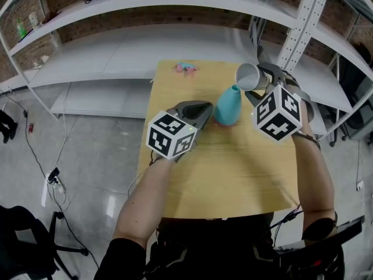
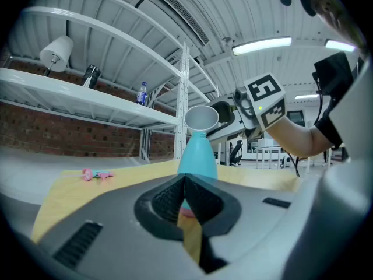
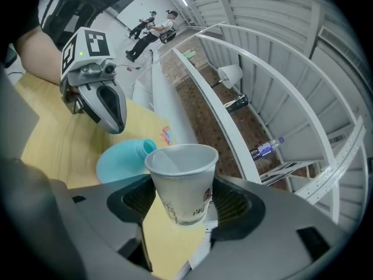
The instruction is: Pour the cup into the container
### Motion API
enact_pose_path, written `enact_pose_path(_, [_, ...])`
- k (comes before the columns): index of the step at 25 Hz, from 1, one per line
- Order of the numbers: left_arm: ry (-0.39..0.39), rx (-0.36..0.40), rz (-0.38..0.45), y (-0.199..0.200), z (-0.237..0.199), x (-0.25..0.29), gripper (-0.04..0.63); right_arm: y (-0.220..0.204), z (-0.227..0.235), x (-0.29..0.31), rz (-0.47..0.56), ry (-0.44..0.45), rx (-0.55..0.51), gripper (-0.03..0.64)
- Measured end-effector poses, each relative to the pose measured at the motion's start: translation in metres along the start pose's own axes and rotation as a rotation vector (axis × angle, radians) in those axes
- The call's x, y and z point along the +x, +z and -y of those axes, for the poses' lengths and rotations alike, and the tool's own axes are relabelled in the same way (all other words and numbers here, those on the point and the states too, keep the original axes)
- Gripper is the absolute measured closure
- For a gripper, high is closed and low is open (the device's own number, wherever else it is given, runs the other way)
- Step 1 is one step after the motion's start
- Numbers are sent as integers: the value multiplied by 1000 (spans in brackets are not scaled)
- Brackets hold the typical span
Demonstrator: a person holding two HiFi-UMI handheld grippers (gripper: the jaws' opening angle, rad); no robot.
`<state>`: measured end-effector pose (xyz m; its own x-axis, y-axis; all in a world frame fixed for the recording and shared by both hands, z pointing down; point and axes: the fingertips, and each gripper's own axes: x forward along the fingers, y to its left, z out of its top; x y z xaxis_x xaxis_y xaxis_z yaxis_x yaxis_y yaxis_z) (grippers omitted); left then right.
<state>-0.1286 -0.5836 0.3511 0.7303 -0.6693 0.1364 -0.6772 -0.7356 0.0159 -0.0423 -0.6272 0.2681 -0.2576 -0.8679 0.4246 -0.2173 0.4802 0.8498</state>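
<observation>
White metal shelving (image 1: 175, 4) against a brick wall rings a light wooden table (image 1: 233, 174). On it, towards the far right, stands the container (image 1: 228, 105): a turquoise, vase-shaped vessel with a narrow neck, upright. A small pink object (image 1: 186, 68) lies well apart from it at the table's far edge.

The pour looks to be at its tipping stage. The white paper cup (image 1: 247, 76) is lifted off the table and held just above and to the right of the container's neck, tilted so its mouth faces left and down towards the opening. No stream shows between cup and neck, and the part of the cup's inside that shows looks bare, so I cannot tell whether anything has gone in or is left to go. Judging by that, what may remain is finishing the tilt and setting the cup down.

The right gripper (image 1: 263, 79) is clamped on the cup — its jaws press the cup's lower wall from both sides, the rim standing clear of them. The left gripper (image 1: 205, 111) hovers just left of the container near its base, jaws pressed together with nothing between them — it does not appear to touch the container.
</observation>
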Motion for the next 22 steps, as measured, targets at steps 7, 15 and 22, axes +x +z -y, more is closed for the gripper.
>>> enact_pose_path(7, [-3, 0, 0, 0, 0, 0, 594, 2, 0, -1, -4, 2, -20, 308])
enact_pose_path(15, [-5, 1, 0, 0, 0, 1, 594, 3, 1, 0, -8, 2, -37, 308])
enact_pose_path(22, [-6, 0, -1, 0, 0, 1, 594, 4, -1, 0, -12, 0, -53, 308])
